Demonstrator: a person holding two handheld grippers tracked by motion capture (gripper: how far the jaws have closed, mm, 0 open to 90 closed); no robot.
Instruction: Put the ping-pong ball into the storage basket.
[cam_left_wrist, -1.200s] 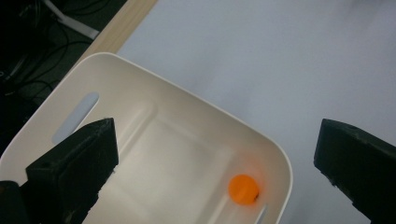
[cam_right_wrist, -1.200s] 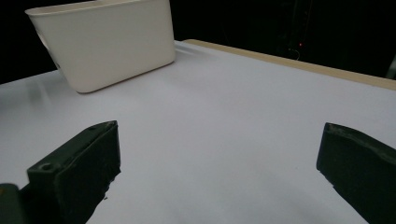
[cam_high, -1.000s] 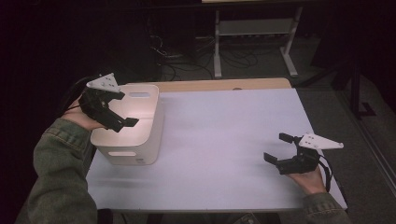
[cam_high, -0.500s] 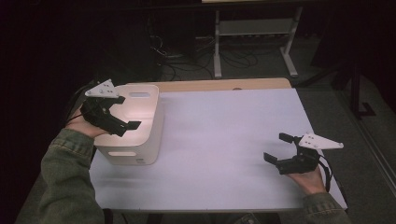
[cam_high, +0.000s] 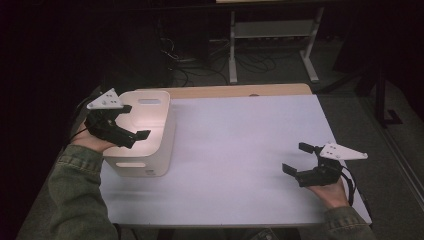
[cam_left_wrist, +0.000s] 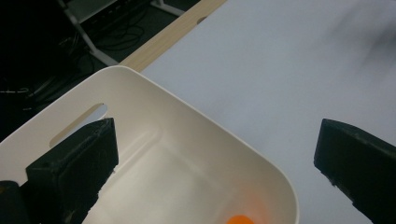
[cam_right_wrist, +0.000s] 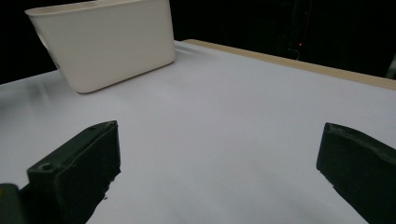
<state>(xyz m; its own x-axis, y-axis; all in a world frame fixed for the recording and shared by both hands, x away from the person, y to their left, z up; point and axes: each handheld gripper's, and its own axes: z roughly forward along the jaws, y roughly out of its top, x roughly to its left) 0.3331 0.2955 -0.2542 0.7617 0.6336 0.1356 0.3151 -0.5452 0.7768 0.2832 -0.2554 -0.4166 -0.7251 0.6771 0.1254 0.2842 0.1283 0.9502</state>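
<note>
The left gripper (cam_high: 131, 121) is held with its jaws spread wide and nothing between them, above the open top of a cream bin (cam_high: 150, 165) at the left of the high view. In the left gripper view the bin's rim (cam_left_wrist: 196, 116) runs across the middle of the frame, and an orange object (cam_left_wrist: 239, 219) is seen low on the bin's floor at the bottom edge of the frame, below and between the two jaws. The coming move is judged to turn on this: the orange object lies downward and slightly toward the right jaw, so a straight descent into the bin would be needed to reach it.

The right gripper (cam_high: 299, 159) is held at the lower right of the high view, well apart from the bin, its jaws also wide and empty over the bare white table (cam_high: 240, 140). The left gripper is clearly the nearer one.

The orange object is cut off by the frame edge and blurred, so neither its shape nor its long axis can be made out. In the high view the bin's inside is washed out by glare.
</note>
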